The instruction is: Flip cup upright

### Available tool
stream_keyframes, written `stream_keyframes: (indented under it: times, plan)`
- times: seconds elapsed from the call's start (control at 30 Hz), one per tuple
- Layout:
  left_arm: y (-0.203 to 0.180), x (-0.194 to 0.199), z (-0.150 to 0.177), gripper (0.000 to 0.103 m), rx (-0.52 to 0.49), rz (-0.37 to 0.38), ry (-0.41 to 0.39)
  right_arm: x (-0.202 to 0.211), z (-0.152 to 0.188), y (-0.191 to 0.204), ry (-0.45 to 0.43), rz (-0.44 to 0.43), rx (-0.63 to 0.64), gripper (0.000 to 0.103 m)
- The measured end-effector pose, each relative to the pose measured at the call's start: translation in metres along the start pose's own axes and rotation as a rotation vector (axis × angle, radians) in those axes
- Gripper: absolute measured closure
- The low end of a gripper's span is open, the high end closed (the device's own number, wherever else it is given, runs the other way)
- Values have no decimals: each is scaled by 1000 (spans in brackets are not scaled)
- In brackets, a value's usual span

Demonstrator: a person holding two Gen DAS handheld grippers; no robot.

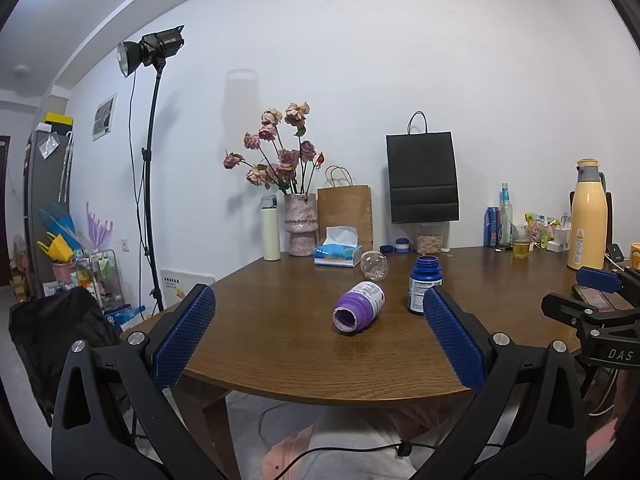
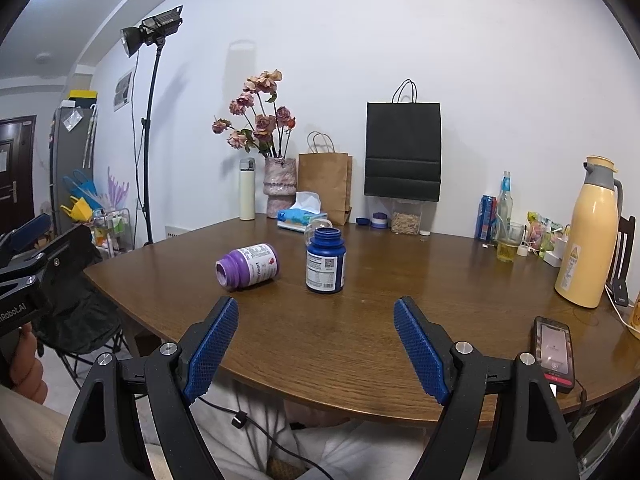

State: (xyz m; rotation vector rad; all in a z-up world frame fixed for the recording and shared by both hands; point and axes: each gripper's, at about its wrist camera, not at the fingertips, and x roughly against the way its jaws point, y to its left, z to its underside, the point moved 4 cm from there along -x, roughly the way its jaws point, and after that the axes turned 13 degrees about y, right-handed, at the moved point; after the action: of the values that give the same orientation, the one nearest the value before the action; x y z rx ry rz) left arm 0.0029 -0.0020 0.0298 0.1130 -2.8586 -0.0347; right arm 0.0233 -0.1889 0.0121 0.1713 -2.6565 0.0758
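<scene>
On the brown wooden table [image 1: 280, 344], near its middle, the purple cup [image 1: 359, 307] lies on its side. It is a purple container with a white label, and its open mouth points toward the near edge of the table and a little to the left. In the right wrist view the same purple cup [image 2: 248, 266] shows a red picture on the label. Nothing touches it.

Just beside it, on its right, a blue bottle [image 1: 425, 284] stands upright with its mouth open and no lid on it. Behind these two, a clear glass object [image 1: 374, 265] lies on the table; its exact form is hard to tell.

The left gripper [image 1: 320, 336] is held in front of the near table edge. Its two blue pads [image 1: 184, 336] are spread wide and hold nothing, well apart from the cup. The right gripper [image 2: 316, 346] also has its jaws wide apart and is empty, low over the near part of the table. A phone [image 2: 554, 354] lies at its right side, near the table edge.

At the far side, along the white wall, stand a vase with dried roses [image 1: 301, 224], a tissue box [image 1: 338, 254], a brown paper bag [image 1: 346, 212], a black paper bag [image 1: 423, 176] and a yellow thermos jug [image 1: 588, 220].
</scene>
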Motion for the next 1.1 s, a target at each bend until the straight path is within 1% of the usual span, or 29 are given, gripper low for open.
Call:
stream_keyframes:
  times: [1.1]
  plan:
    - [2,0,-2,0,0,-1,1,-4,1,5,19,-6,5,18]
